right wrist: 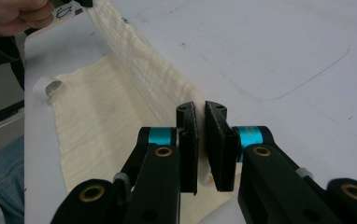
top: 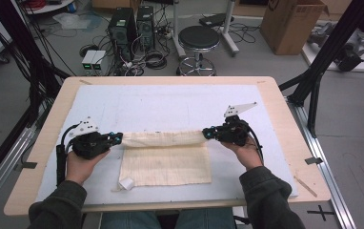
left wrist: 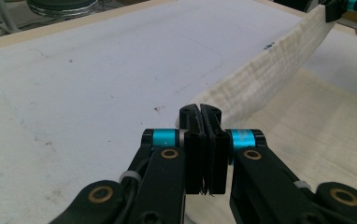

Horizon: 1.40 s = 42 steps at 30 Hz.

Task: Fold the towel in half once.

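A cream ribbed cloth (top: 166,166) lies on the white mat (top: 170,102), its far edge lifted into a taut band between my two grippers. My left gripper (top: 116,139) is shut on the band's left corner, and in the left gripper view the jaws (left wrist: 200,112) pinch the cloth (left wrist: 260,79), which runs up to the other gripper (left wrist: 338,7). My right gripper (top: 207,133) is shut on the right corner. In the right gripper view the cloth (right wrist: 120,116) stretches from my gripper (right wrist: 201,109) to the far hand (right wrist: 13,14). A white label loop (top: 126,183) sticks out at the near left corner.
The mat covers most of the wooden table (top: 285,124). On the floor beyond the table stand a black stool (top: 198,40), computer towers (top: 132,26) with cables, and a cardboard box (top: 292,24). A black frame post (top: 330,47) rises at the right.
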Motion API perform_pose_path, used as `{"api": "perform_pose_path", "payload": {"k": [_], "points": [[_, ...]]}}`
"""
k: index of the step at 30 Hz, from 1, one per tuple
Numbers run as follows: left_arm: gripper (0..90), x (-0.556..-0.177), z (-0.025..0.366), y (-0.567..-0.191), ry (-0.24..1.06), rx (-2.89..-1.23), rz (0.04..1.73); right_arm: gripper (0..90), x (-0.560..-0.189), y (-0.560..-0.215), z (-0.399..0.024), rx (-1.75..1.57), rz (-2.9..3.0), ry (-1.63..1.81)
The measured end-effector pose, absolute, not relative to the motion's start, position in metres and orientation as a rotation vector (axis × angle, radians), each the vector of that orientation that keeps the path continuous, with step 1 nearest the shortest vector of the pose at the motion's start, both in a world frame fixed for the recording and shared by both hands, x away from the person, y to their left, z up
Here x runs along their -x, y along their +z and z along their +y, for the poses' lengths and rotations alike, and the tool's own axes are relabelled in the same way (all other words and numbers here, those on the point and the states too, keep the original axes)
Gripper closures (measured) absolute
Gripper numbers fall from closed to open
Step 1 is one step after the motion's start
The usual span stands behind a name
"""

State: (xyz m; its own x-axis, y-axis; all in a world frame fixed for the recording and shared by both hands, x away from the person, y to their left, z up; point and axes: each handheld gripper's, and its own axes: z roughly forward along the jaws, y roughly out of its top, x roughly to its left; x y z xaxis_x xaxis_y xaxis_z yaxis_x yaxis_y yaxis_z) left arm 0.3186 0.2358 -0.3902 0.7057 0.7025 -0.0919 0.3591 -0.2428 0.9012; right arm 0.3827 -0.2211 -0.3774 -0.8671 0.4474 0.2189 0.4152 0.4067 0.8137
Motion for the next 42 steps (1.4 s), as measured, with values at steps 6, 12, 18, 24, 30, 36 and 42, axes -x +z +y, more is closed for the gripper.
{"api": "perform_pose_path", "payload": {"k": [6,12,18,24,30,36,42], "points": [[87.9,-0.311,0.237,-0.394,0.397,-1.863,0.822,83.6,-0.376,-0.382,-0.221,-0.785,2.617,1.492],[87.9,-0.303,0.236,-0.398,0.391,-1.887,0.805,83.6,-0.368,-0.385,-0.222,-0.773,2.63,1.485],[87.8,-0.297,0.234,-0.399,0.386,-1.898,0.786,83.5,-0.362,-0.39,-0.223,-0.774,2.64,1.474],[87.8,-0.291,0.234,-0.407,0.369,-1.903,0.79,83.5,-0.355,-0.395,-0.226,-0.778,2.648,1.471],[87.8,-0.285,0.235,-0.41,0.365,-1.91,0.777,83.4,-0.349,-0.398,-0.224,-0.763,2.659,1.468],[87.8,-0.281,0.236,-0.415,0.359,-1.925,0.772,83.4,-0.345,-0.403,-0.221,-0.741,2.671,1.453],[87.7,-0.275,0.237,-0.417,0.356,-1.924,0.761,83.4,-0.341,-0.406,-0.222,-0.755,2.683,1.452]]}}
